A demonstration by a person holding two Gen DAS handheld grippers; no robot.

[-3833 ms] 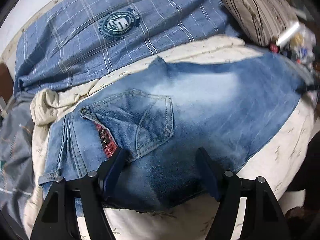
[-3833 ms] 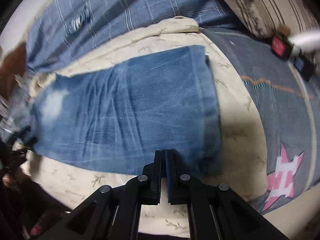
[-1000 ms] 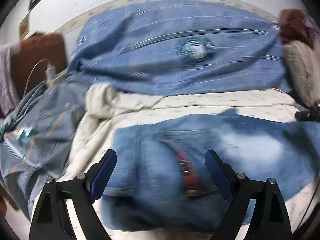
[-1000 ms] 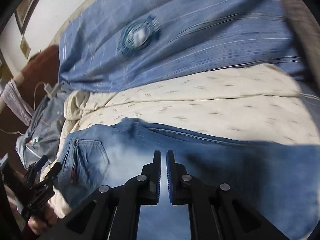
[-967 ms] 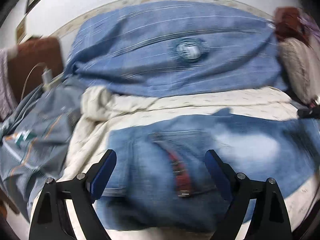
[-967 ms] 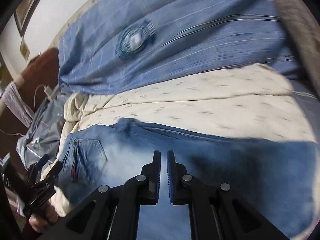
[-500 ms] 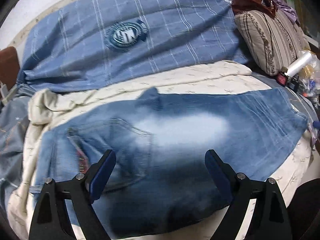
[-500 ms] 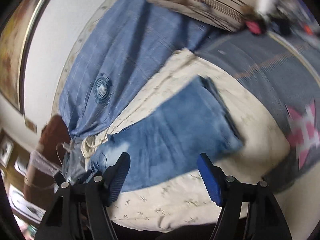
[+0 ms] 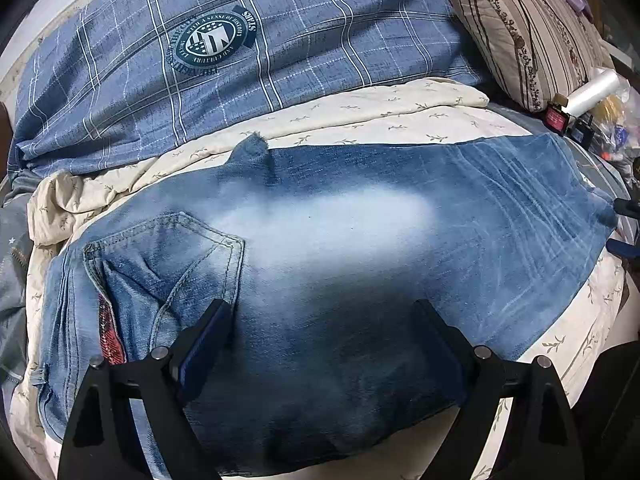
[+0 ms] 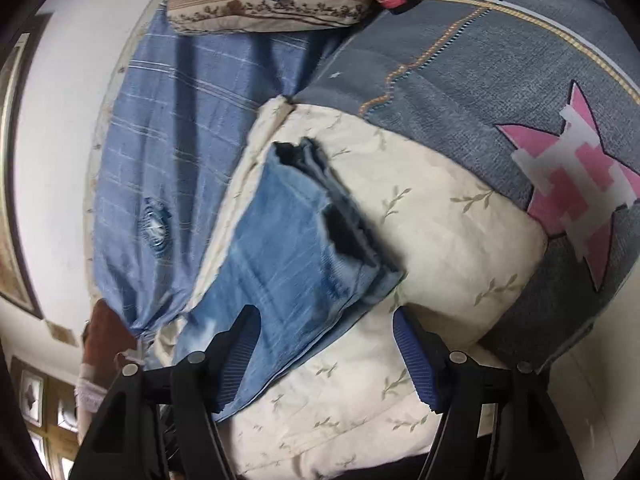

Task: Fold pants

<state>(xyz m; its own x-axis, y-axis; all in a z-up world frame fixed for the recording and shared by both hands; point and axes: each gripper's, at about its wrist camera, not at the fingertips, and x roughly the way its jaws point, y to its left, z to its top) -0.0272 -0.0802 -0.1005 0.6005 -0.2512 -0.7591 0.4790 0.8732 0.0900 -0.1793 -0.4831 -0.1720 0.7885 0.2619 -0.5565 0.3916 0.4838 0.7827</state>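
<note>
Left wrist view: grey quilt (image 9: 14,280) at the left edge, mostly cut off. Left hand-held gripper (image 9: 320,340) hangs over the jeans (image 9: 340,240), jaws spread wide, nothing clamped, pads not pressing the denim. Jeans lie flat, legs stacked, across a cream leaf-print sheet (image 9: 380,116) on the bed; back pocket (image 9: 168,264) and red plaid lining toward the left, hems toward the right. Near edge of the denim hidden behind the gripper. Blue plaid blanket (image 9: 260,40) behind, striped pillow (image 9: 528,36) upper right, small clutter beside it hard to identify.

Right wrist view, blurred: right hand-held gripper (image 10: 324,344) open, empty, at the jeans' hem end (image 10: 320,216); the jeans' lower edge lies between its fingers, untouched. Waist end is cut off.
</note>
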